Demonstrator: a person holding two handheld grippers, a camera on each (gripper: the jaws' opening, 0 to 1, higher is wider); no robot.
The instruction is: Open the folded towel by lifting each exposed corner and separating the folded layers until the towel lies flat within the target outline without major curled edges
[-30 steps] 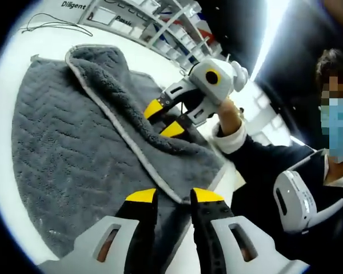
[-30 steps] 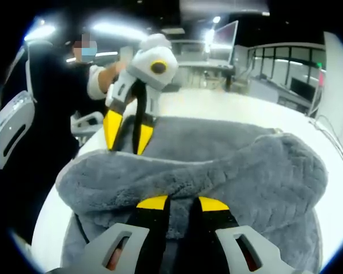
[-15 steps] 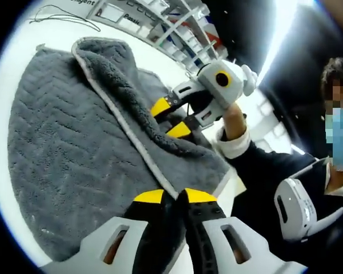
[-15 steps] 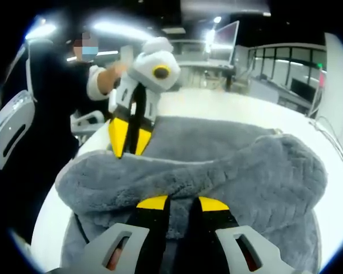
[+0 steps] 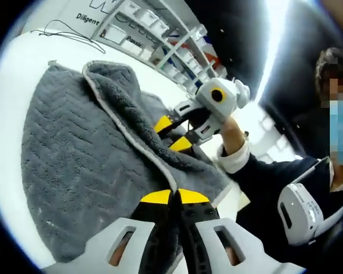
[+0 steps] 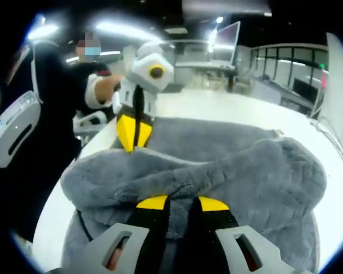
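The grey towel (image 5: 86,165) lies on the white table (image 5: 23,68), still partly folded, with a thick flap doubled over along a pale hemmed edge that runs from 11 o'clock down to the bottom centre of the left gripper view. The left gripper (image 5: 171,197) has its fingers pressed together on the near corner of that flap. The right gripper (image 6: 176,203) has its fingers sunk into the fluffy fold with pile between them, so it appears to be pinching the flap as well. To do this step well, both grips should probably take the top layer alone, rise together, and carry the flap outward evenly so the hem unrolls without dragging the layer beneath or curling. The left gripper view shows the flat chevron-textured layer at 9 o'clock, a thin cable (image 5: 71,35) and shelving at 12 o'clock. The right gripper view instead shows the bulging fold from its open side and bare table beyond at 1 o'clock.
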